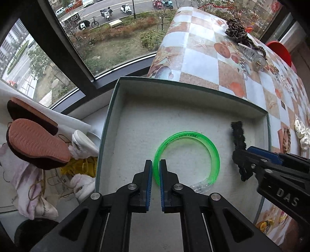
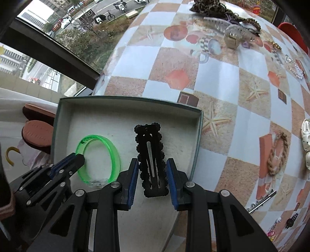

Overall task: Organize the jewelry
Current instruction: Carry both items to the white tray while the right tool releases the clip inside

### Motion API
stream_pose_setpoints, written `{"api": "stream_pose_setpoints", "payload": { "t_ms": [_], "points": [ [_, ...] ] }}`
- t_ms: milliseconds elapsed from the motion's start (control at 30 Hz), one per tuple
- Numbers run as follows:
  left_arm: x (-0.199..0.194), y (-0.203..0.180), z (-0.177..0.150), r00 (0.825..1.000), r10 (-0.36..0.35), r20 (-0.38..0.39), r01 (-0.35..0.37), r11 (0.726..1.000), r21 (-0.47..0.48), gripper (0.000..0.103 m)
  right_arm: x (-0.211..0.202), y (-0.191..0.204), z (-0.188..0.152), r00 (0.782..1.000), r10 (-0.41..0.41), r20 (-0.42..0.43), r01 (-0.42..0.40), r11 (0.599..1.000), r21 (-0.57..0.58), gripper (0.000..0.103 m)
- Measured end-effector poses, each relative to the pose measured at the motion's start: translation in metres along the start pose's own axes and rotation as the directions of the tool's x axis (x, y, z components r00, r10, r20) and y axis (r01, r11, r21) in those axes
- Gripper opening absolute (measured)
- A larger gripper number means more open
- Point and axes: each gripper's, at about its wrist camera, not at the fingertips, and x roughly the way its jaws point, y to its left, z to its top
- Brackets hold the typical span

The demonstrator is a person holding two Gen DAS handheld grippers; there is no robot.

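A green-walled box [image 1: 116, 100] with a white lining sits at the table's near left corner. In it lie a clear green bangle [image 1: 212, 147] and a black beaded hair clip [image 2: 151, 162]. My left gripper [image 1: 156, 166] has its jaws closed on the bangle's left rim. My right gripper [image 2: 152, 172] straddles the hair clip with its pads close to the clip's sides; whether they touch it I cannot tell. The bangle [image 2: 114, 155] and box [image 2: 199, 131] also show in the right wrist view, as does the left gripper [image 2: 78, 158]. The right gripper [image 1: 240, 157] shows in the left wrist view.
On the checkered tablecloth [image 2: 174, 64] lie a clear claw clip [image 2: 232, 36], dark scrunchies [image 2: 209, 6], a rope bracelet [image 2: 279, 155], a white clip [image 2: 306, 133], a crystal chain [image 2: 294, 67] and a bar clip [image 2: 261, 201]. Slippers [image 1: 36, 143] lie off the table's left edge.
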Motion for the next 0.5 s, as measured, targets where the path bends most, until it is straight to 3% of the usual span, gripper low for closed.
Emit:
{"api": "stream_pose_setpoints", "payload": {
  "t_ms": [133,267,500],
  "points": [
    [-0.001,-0.002,0.0,1.0,0.025,-0.001,-0.025,1.0,0.014,0.011,0.004,0.002,0.005,1.0,-0.002,-0.007,0.002,1.0,-0.003,0.036],
    [-0.004,-0.001,0.0,1.0,0.029,-0.009,-0.029,1.0,0.013,0.011,-0.002,0.005,0.007,1.0,0.03,-0.005,-0.03,1.0,0.007,0.051],
    [-0.015,-0.008,0.001,0.999,0.034,0.005,-0.034,0.999,0.031,0.011,-0.053,-0.003,0.004,0.993,0.07,0.095,-0.074,0.996,0.044,0.067]
  ]
}}
